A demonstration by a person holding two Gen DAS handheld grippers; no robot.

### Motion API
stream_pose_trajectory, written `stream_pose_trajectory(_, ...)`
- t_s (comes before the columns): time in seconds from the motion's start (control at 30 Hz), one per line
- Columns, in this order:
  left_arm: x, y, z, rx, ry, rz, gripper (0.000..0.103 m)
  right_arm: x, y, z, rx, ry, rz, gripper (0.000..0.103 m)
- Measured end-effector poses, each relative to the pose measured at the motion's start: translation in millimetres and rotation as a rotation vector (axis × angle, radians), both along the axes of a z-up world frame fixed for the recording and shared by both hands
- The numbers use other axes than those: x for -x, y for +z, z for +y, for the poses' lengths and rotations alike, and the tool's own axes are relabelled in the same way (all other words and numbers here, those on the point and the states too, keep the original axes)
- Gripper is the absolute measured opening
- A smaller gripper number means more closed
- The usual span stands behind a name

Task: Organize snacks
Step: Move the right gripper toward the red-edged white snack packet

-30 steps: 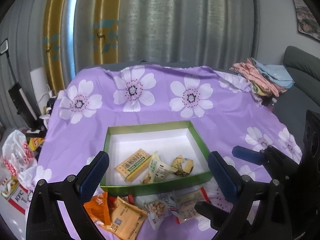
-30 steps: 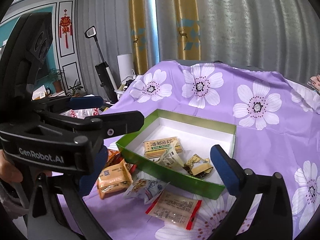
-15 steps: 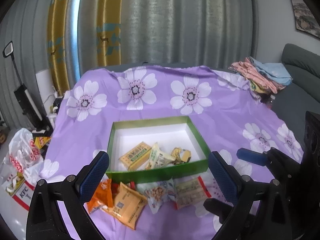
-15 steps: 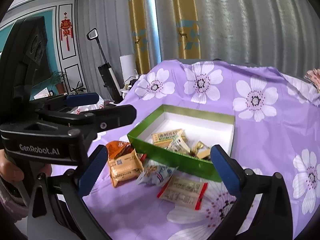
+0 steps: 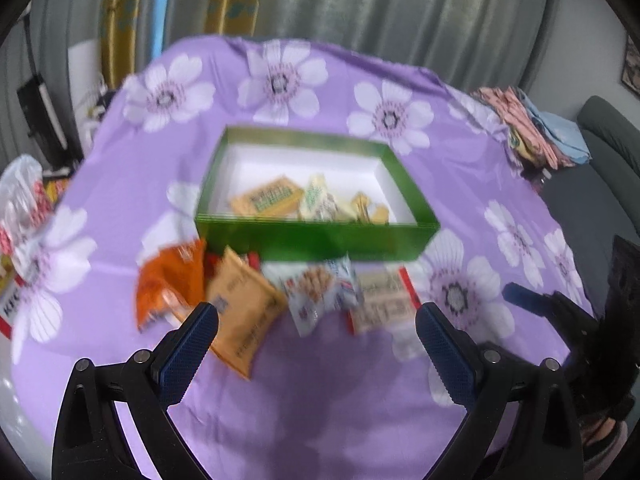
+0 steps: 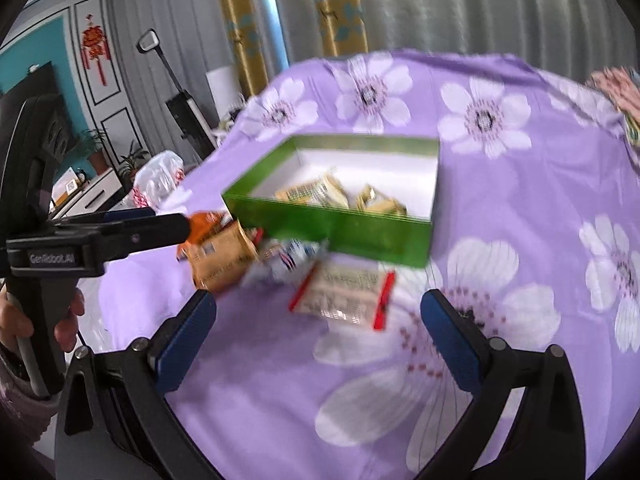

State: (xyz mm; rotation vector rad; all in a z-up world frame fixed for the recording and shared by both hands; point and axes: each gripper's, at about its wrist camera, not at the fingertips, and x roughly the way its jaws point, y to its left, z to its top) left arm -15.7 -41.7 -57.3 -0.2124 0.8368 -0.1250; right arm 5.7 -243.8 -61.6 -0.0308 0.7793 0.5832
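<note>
Blue-padded left hand-held gripper [image 5: 316, 344] and right hand-held gripper [image 6: 318, 332] spread, empty, seemingly above blurred snacks [image 5: 244, 304].

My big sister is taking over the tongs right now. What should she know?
Left tongs: open, holding nothing.
Right tongs: open, holding nothing.
The green box on the purple cloth already has three snacks inside.
Left to put in, all lying in front of the box: orange packet, tan packet, white nut packet, red-edged packet. A red item peeks from under the tan one.
</note>
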Motion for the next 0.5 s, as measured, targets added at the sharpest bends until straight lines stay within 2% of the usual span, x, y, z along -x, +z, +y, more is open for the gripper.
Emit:
stream_pose_trajectory(0.27, -2, -38, -15, 0.147, -0.081, 0.116, 0.099, -2, -27, 5, 0.073, 0.028, 0.032, 0.102)
stream_pose_trajectory(0.5, -22, -57, -22, 0.238, -0.097, 0.176, 0.099, -13, -47, -5, 0.035, 0.028, 0.096, 0.093)
